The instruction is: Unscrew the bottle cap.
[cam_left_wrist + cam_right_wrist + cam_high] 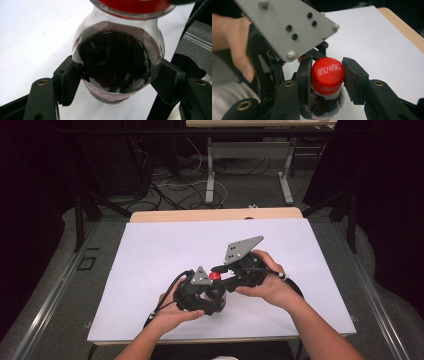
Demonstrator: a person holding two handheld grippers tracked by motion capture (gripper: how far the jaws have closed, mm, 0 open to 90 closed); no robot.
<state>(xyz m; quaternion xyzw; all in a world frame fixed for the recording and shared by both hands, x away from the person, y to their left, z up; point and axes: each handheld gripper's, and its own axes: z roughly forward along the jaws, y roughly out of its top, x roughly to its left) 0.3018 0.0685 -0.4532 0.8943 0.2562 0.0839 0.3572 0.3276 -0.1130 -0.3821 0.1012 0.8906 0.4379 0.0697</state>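
A small cola bottle (117,60) with dark liquid stands on the white table sheet (150,255) near its front middle. My left gripper (117,83) is shut on the bottle's body, with one pad (68,85) pressed on each side. The bottle's red cap (327,75) bears white lettering. My right gripper (326,78) is shut on that cap from above, its pads tight on both sides. In the high view the cap (215,276) shows between the left gripper (212,296) and the right gripper (218,271), each held by a hand.
The left gripper's grey three-cornered plate (284,27) and a hand (237,45) sit close behind the cap. Beyond the table's wooden far edge (215,215) lie floor cables (175,185) and desk legs (210,175). White sheet spreads on all sides.
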